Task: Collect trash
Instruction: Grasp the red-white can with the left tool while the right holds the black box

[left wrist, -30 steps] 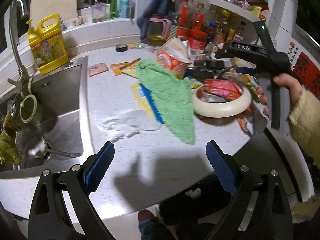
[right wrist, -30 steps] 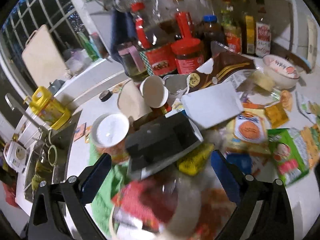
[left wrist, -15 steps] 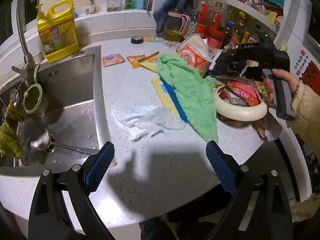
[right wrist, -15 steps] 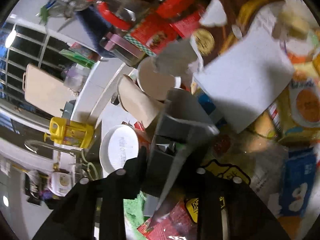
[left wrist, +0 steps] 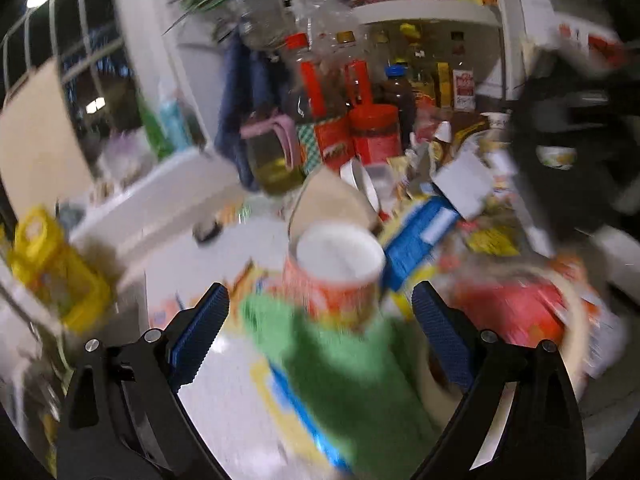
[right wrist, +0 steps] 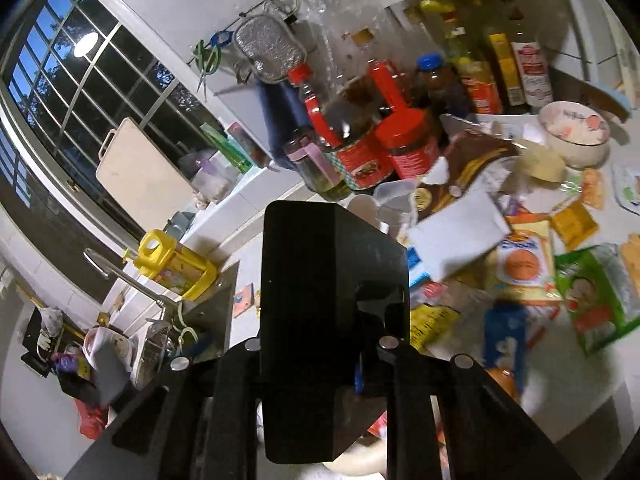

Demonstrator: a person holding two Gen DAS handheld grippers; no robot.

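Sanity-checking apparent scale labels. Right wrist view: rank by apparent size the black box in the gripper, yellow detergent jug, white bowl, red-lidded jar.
1. black box, though it is nearest the lens
2. yellow detergent jug
3-4. white bowl and red-lidded jar, too close to rank

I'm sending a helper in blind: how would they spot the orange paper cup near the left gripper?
Start at the steel sink and yellow detergent jug, then move right along the white counter. Beyond the green towel stands the orange paper cup, ahead of the open left gripper. Only it is upright, with a wide white mouth.
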